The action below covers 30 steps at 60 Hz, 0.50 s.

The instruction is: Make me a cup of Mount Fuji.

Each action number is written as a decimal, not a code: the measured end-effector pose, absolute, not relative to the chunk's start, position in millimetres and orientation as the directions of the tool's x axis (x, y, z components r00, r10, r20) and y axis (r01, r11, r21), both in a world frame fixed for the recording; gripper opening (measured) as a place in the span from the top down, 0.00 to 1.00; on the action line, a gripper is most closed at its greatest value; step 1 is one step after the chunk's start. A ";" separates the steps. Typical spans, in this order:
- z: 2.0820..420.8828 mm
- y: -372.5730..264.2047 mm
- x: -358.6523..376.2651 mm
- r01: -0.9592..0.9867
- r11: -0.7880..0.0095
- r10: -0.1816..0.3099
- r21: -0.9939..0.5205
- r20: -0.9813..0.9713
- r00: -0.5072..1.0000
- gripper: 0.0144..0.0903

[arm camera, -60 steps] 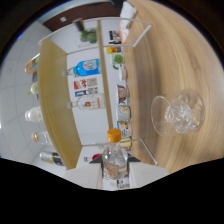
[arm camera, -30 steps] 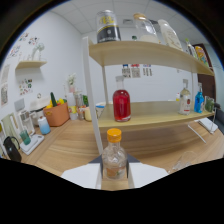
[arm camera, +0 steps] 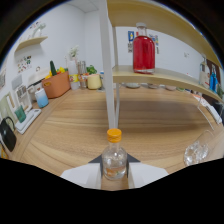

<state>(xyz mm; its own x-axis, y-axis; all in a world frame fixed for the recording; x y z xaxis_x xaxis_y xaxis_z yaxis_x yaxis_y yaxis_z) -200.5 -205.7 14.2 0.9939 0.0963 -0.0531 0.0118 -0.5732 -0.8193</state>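
Gripper view, claw: the claw (arm camera: 114, 175) was pinching a small clear bottle, its two pale fingers (arm camera: 82, 175) pressed against the bottle's sides.
Gripper view, bottle: the small clear bottle (arm camera: 114, 160) stood upright between the fingers, with an orange cap (arm camera: 114, 134) on top and a little amber liquid low inside.
Gripper view, counter: a light wooden counter (arm camera: 75, 125) spread out beyond the claw.
Gripper view, shelf: a wooden shelf (arm camera: 160, 76) ran across the far right, carried by a white post (arm camera: 111, 85) that rose straight beyond the bottle.
Gripper view, red bottle: a large glass bottle of red liquid (arm camera: 144, 50) stood on the shelf, well apart from the claw.
Gripper view, glass: a clear glass (arm camera: 196, 151) sat on the counter to the near right of the claw.
Gripper view, far left: an orange-brown basket (arm camera: 56, 84), a yellow mug (arm camera: 93, 81) and a light blue cup (arm camera: 42, 98) stood by the far wall.
Gripper view, near left: a black object (arm camera: 7, 134) lay at the counter's left edge; what it was could not be told.
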 end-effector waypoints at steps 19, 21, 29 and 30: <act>8.7 -220.5 -197.7 0.036 -0.594 0.097 -0.804 -0.027 0.995 0.67; 8.7 -223.5 -197.9 0.045 -0.593 0.102 -0.804 -0.020 0.995 0.66; 16.9 -235.0 -202.1 0.051 -0.597 0.135 -0.801 -0.037 0.990 0.32; 19.2 -237.0 -202.3 0.049 -0.595 0.138 -0.802 -0.042 0.990 0.23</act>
